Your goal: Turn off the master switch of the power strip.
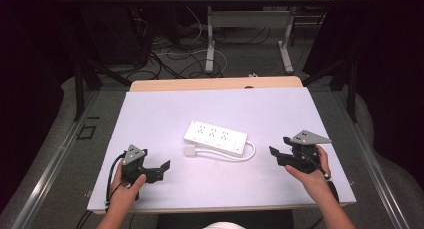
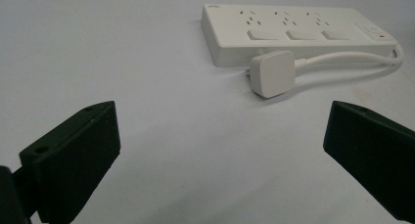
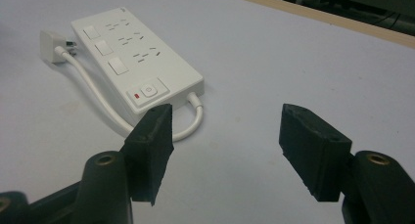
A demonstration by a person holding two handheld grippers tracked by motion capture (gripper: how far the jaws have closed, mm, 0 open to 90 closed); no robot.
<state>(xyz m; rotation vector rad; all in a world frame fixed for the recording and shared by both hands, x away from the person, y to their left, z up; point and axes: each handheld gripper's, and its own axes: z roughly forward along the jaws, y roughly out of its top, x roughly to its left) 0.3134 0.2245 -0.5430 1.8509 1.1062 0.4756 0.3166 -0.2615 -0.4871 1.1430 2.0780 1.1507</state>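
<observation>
A white-topped table (image 1: 150, 119) with a wooden far edge is seen; on it are laid 1 power strip (image 1: 215, 137), its cord and plug (image 1: 190, 151).

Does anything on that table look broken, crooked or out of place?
Nothing looks damaged. The white power strip lies slightly askew on the table, its plug loose beside it, plugged into nothing, its cord looped round one end.

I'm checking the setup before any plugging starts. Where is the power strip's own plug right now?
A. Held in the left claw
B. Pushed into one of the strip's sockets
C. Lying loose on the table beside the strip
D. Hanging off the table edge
C: the plug lies on the table next to the power strip, its cord looped back, with both claws apart from it.
</observation>
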